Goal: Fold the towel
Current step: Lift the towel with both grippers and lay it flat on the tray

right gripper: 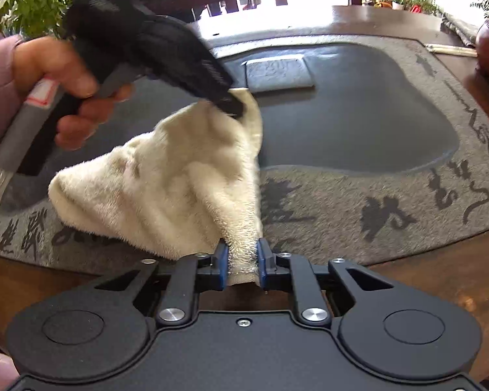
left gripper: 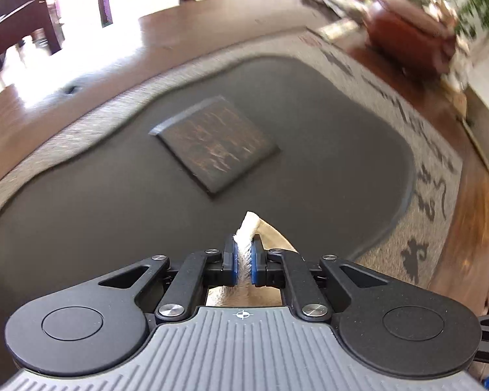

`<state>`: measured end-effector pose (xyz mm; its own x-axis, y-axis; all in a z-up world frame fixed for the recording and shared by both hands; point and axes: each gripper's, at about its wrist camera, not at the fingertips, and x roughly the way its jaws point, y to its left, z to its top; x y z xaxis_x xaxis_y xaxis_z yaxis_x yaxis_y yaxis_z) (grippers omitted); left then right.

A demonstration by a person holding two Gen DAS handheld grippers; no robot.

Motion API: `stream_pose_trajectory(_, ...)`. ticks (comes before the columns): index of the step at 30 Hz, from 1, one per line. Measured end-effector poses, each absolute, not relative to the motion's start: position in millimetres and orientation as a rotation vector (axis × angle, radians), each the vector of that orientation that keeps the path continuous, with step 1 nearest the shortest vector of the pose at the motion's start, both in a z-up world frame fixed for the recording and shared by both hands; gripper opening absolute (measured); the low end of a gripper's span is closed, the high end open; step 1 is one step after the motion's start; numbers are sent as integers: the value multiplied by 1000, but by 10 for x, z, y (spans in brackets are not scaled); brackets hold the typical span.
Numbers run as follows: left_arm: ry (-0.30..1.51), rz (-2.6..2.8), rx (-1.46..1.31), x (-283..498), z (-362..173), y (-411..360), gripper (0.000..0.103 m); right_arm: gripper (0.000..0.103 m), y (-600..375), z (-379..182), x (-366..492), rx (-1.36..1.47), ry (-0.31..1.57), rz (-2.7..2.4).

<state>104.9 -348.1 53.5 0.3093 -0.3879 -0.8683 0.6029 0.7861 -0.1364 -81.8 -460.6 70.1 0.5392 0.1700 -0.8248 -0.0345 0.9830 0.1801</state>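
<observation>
A cream terry towel [right gripper: 166,189] hangs bunched in the air between my two grippers, above the grey stone tray. My right gripper [right gripper: 242,254] is shut on one corner of it. My left gripper [left gripper: 243,254] is shut on another corner; a white tip of the towel [left gripper: 248,228] sticks out past its blue pads. In the right wrist view the left gripper [right gripper: 234,106] shows as a blurred black shape held by a hand, pinching the towel's upper corner. The rest of the towel is hidden below the left gripper in the left wrist view.
A dark stone tea tray [left gripper: 326,123] with a grey carved rim and calligraphy lies on a brown wooden table [left gripper: 22,130]. A square dark slab [left gripper: 216,141] sits on the tray. A reddish-brown round vessel [left gripper: 410,36] stands at the far right. Plants and chairs stand behind.
</observation>
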Motion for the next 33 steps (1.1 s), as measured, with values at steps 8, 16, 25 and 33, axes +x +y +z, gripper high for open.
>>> stream_pose_trajectory(8,949,-521,132,1037,1002,-3010,7,9,-4556,916,-568,71,922,157)
stream_pose_trajectory(16,799,-369,4,1004,1581,-2573,7,9,-4513,1371,-132,-2,779,179)
stream_pose_trajectory(25,568,-222,-92,1075,2473,-2275,7,9,-4364,1954,285,-102,577,191)
stream_pose_trajectory(33,450,-148,-99,1001,2845,-2279,7,9,-4321,2393,479,-174,418,160)
